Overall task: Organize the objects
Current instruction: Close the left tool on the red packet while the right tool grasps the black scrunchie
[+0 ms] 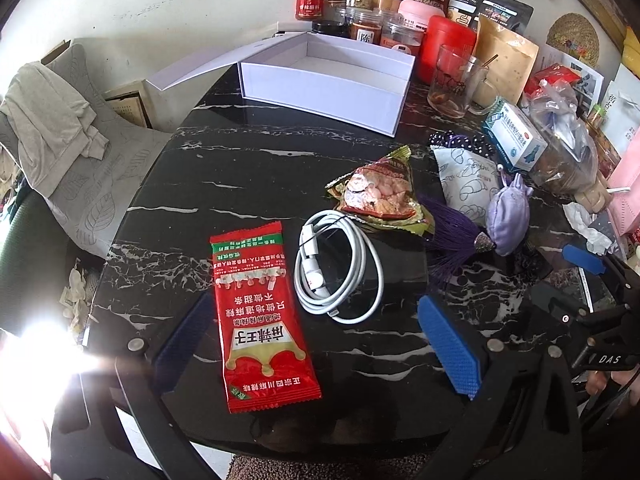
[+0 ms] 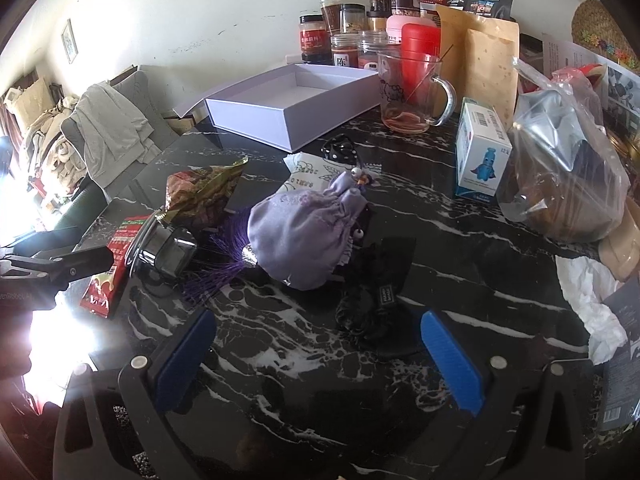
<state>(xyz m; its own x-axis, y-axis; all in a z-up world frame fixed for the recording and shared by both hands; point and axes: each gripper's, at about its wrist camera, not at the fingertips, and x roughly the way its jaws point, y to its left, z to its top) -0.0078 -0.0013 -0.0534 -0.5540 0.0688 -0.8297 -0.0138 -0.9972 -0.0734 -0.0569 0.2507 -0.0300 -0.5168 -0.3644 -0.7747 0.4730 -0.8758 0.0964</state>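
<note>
Both pairs of tongs stand wide apart and hold nothing: the left tongs (image 1: 316, 356) straddle a flat red foil snack sachet (image 1: 260, 316), and the right tongs (image 2: 316, 364) hover over a crumpled black fabric item (image 2: 372, 300) whose nature I cannot tell. That spread suits a first approach, each pair lined up on a separate piece.

Left to right across the black marble-veined tabletop (image 1: 240, 168), the loose items lie in a rough row:
- the red sachet, flat, long axis pointing away from the left tongs;
- a coiled white charging cable (image 1: 336, 268), just beside the sachet and apart from it, bound so the loops stay together;
- a crinkled green-and-red foil food packet (image 1: 380, 196), touching the coil's far edge;
- a lilac drawstring cloth pouch (image 2: 304, 232) with a purple tassel (image 2: 224, 264) trailing toward the cable.

An open white cardboard box (image 1: 320, 84) sits at the far edge, lid folded back to the left and interior bare. By my judgement it is the receptacle, left open for drop-in access. Jars and bags crowd the wall behind it.
</note>
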